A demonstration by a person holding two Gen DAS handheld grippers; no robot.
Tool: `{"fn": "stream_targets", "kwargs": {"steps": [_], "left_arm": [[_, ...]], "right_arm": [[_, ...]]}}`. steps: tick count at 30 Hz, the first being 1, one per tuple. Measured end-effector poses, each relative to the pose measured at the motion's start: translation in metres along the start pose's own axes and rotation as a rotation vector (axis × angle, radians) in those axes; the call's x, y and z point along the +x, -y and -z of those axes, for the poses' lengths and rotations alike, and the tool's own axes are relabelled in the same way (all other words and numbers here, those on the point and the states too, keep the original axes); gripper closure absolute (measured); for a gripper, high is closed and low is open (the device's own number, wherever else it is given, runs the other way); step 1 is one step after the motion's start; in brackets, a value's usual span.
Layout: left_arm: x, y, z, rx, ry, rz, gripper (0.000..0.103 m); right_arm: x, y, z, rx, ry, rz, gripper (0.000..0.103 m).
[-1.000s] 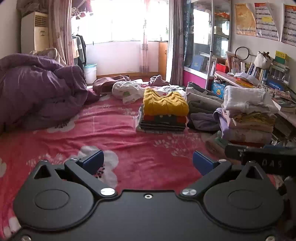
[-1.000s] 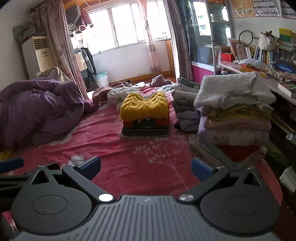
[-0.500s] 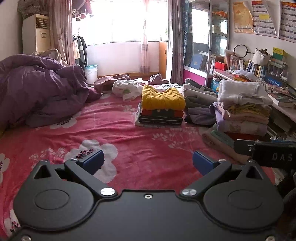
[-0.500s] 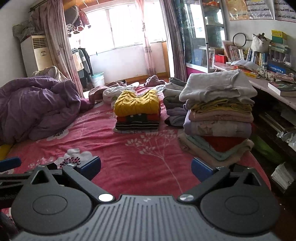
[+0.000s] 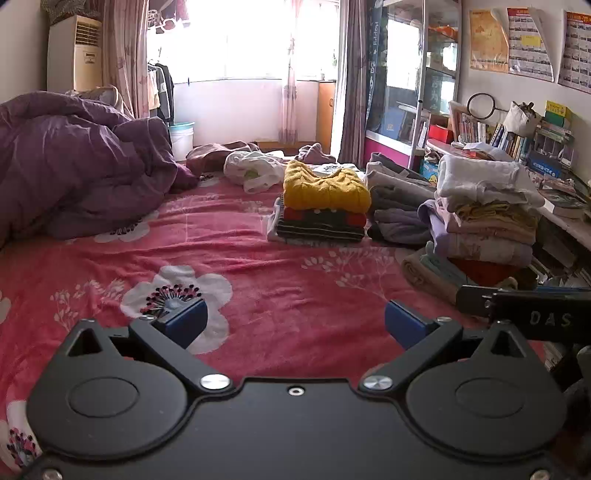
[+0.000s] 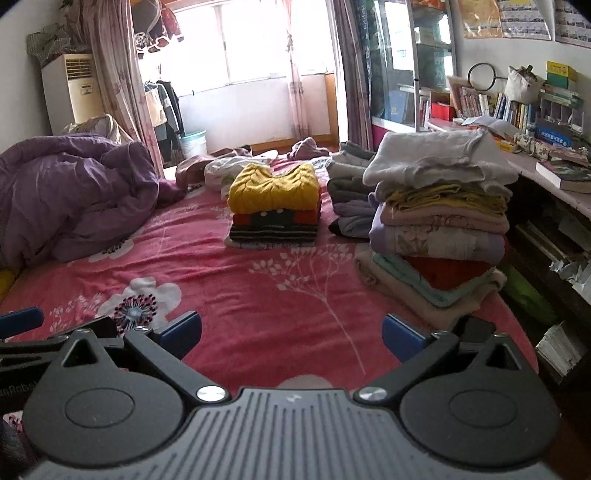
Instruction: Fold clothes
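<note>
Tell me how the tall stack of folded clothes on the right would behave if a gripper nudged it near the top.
The tall stack would probably lean or shed layers: it is many garments high, with uneven, overhanging edges. The white top piece looks soft and loosely folded, so it would likely slide or slump first.

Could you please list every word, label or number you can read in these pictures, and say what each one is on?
"DAS": raised letters on the right gripper, seen at the left camera's edge.
"Happy": vertical lettering on the dark curtain; the rest is unreadable.
Wall posters, book spines and the air conditioner label: too small or blurred.
</note>
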State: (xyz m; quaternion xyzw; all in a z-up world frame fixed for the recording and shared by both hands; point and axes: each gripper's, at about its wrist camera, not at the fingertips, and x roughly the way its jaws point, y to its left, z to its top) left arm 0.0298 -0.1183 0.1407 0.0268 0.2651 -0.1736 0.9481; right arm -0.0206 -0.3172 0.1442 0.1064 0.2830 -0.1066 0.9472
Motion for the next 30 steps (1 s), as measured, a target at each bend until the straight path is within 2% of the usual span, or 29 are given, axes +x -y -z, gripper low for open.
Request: {"fn": "stream_targets", "kwargs": {"steps": [26,30], "left_arm": [[-0.002,-0.007,0.009,-0.02,0.022,0.053,0.0],[-0.004,-0.007,0.011,-0.02,0.04,0.024,0.0]], "right_arm": [[0.002,-0.009,0.013,-0.046,-0.011,0.051,0.0],[0.001,-0.009,0.013,-0.05,-0.008,0.052,0.0]]}}
